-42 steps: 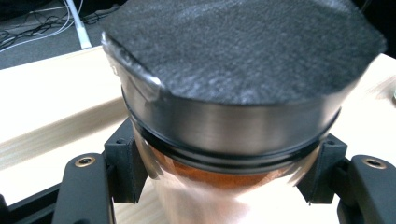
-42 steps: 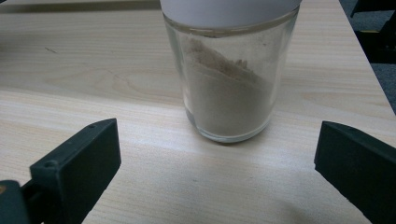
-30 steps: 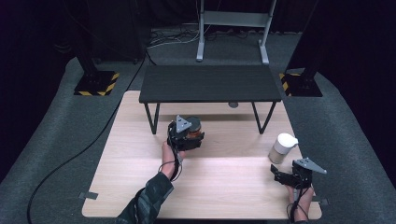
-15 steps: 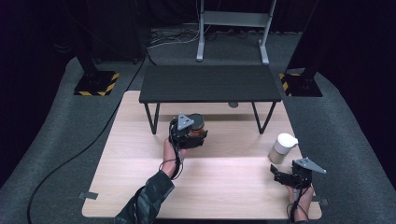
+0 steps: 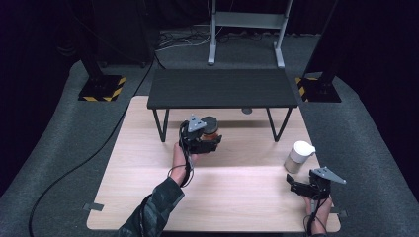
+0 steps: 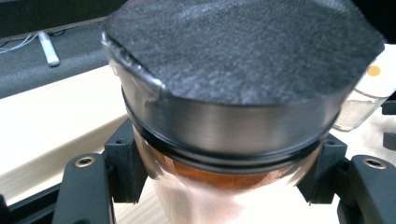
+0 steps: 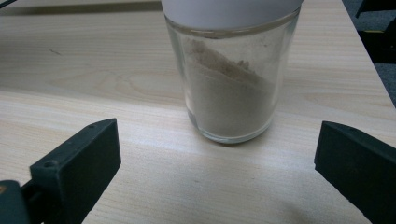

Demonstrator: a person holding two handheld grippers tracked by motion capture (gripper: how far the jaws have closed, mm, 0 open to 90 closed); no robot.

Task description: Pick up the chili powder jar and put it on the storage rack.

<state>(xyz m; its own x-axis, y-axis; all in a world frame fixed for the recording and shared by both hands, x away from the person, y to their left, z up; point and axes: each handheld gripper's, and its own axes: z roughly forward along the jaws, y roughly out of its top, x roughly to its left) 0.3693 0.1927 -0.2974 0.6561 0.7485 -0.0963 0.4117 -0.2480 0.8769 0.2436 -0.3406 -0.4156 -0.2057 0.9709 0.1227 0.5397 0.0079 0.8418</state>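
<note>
While the left tool (image 5: 210, 140) clamps the black-lidded spice jar (image 6: 224, 121) at frame centre, a slack grip risks dropping it onto the worktop (image 5: 237, 197); the right tool (image 5: 301, 186) gapes wide, lower right.

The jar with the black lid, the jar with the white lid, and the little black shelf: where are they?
Black-lidded jar (image 6: 233, 46), left gripper view, on its lid top.
White-lidded jar (image 7: 231, 93), right gripper view, on its glass side.
Black shelf (image 5: 220, 88), high view, on its top.

A: The jar (image 6: 224, 140) in the left gripper (image 5: 206, 140)?
B: Black lid, orange-brown contents.
A: And the right-hand jar (image 7: 232, 88)?
B: White lid, beige powder, on the pale wood table (image 5: 237, 197).
</note>
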